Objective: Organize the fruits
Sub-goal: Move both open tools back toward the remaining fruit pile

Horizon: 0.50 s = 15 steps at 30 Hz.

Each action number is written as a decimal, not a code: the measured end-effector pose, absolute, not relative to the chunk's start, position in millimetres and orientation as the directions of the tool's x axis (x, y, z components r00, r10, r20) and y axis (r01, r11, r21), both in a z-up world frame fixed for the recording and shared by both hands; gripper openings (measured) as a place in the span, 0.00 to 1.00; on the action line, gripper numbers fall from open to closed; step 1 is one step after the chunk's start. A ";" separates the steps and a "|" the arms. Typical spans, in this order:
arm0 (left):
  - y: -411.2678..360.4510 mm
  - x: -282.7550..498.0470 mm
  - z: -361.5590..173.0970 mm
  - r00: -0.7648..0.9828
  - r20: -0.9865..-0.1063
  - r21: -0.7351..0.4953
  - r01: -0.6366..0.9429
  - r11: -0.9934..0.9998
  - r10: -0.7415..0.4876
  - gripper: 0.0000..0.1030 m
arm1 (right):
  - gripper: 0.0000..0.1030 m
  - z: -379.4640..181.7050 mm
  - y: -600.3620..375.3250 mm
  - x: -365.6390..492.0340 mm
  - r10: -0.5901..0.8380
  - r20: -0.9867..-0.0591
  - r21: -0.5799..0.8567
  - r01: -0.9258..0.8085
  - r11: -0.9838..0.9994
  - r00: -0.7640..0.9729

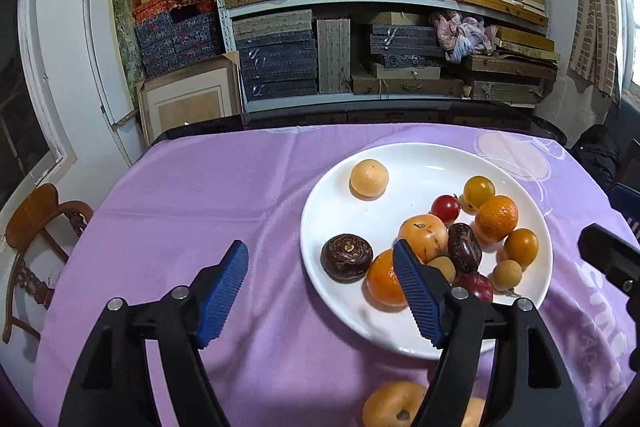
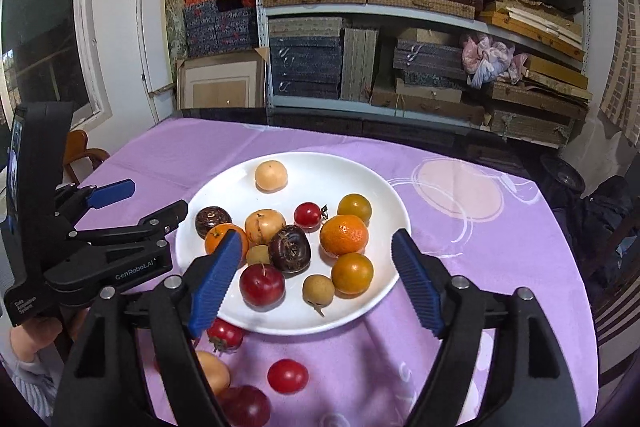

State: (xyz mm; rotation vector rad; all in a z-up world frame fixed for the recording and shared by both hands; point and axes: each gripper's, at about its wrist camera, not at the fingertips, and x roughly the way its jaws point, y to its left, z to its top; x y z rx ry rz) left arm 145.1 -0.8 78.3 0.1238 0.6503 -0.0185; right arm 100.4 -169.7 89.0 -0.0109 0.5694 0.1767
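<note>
On lilac tablecloth (image 2: 460,259) before box-laden shelves (image 2: 400,7), both tongs (image 1: 320,263) (image 2: 320,259) gaping, empty.

Left hand-held gripper (image 1: 320,267) and right hand-held gripper (image 2: 320,255) gape wide, both empty.

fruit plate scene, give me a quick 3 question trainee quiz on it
1. True or false: both grippers are holding fruit.
2. Which fruit sits alone at the far side of the white plate? A) pale round fruit B) red plum C) mandarin
3. Where do the fruits not yet plated lie?

Key
1. False. The left gripper and right gripper have open fingers with nothing between them.
2. A, the pale round fruit.
3. On the purple tablecloth in front of the plate's near rim, for example the small red fruit.
</note>
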 end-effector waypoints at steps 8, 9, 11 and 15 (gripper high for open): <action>12.8 65.6 71.2 0.805 -0.593 0.076 0.029 0.997 0.022 0.83 | 0.89 71.9 -189.5 13.3 0.187 -0.471 0.094 -0.162 0.982 0.862; 14.2 60.7 68.5 0.803 -0.596 0.077 0.025 0.997 0.026 0.83 | 0.90 65.4 -190.4 6.1 0.187 -0.472 0.095 -0.161 0.982 0.861; 15.3 51.6 61.5 0.795 -0.606 0.079 0.020 0.997 0.032 0.83 | 0.91 51.9 -192.3 -2.6 0.187 -0.484 0.104 -0.156 0.982 0.855; 15.3 43.0 48.3 0.778 -0.628 0.073 0.013 0.997 0.036 0.83 | 0.91 32.4 -200.5 -3.8 0.196 -0.520 0.137 -0.146 0.980 0.831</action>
